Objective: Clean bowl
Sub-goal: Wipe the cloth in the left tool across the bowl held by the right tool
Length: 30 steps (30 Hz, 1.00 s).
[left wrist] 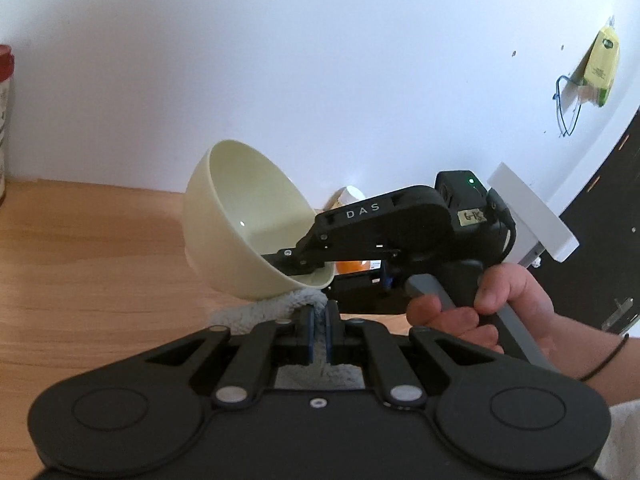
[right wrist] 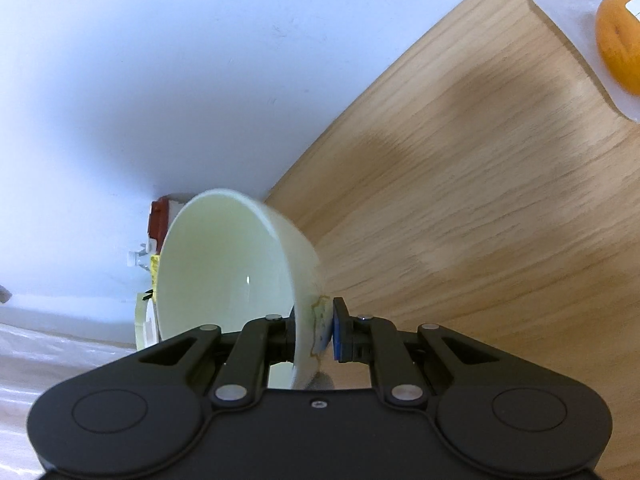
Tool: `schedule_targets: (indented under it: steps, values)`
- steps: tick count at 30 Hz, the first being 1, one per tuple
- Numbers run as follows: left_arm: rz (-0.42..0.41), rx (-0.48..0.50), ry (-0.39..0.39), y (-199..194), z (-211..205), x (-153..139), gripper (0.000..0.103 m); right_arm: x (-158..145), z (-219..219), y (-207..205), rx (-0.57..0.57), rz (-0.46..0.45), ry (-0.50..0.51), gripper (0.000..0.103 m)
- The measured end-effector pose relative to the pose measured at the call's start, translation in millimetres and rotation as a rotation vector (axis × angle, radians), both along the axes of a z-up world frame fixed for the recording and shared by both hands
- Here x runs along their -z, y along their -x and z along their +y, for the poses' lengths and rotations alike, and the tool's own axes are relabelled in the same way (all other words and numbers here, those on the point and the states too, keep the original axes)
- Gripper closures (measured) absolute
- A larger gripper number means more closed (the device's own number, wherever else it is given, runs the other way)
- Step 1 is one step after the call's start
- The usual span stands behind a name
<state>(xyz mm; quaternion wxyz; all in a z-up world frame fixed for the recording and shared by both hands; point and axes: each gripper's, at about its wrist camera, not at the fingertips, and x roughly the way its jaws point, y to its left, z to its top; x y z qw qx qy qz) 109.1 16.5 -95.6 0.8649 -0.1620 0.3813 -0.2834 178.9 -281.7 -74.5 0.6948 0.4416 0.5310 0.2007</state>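
A cream bowl (left wrist: 236, 232) is held tilted above the wooden table (left wrist: 80, 260), its opening turned up and to the right. My right gripper (left wrist: 308, 272) is shut on the bowl's rim; in the right wrist view the bowl (right wrist: 224, 264) fills the centre, and the gripper (right wrist: 316, 332) clamps its wall, which has a brownish stain on the outside by the fingers. My left gripper (left wrist: 319, 334) is shut on a fluffy grey-white cloth (left wrist: 272, 306), which touches the underside of the bowl.
A red-lidded jar (left wrist: 5, 120) stands at the far left by the white wall. An orange item in a clear bag (right wrist: 616, 40) lies on the table behind the bowl. A white shelf (left wrist: 532, 216) and a yellow pack (left wrist: 602, 66) are on the right.
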Motion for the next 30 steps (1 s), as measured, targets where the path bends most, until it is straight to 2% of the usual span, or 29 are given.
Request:
schedule_targets:
  steps: [4,7,21,30]
  values:
    - [-0.006,0.009,-0.01,-2.9,-3.5,3.1,0.099,-4.9,-3.6,5.3,0.002,-0.013,0.004,0.089]
    - [-0.003,0.008,-0.014,-4.7,-2.7,6.3,0.099,37.3,20.1,-25.1,-0.011,-0.014,0.026,0.089]
    - [0.048,-0.04,-0.022,-17.3,7.4,30.7,0.099,89.7,44.3,-51.2,-0.057,-0.039,0.032,0.089]
    - [-0.003,-0.019,-0.031,-6.3,14.5,22.5,0.099,136.2,56.1,-74.8,-0.07,-0.051,0.032,0.089]
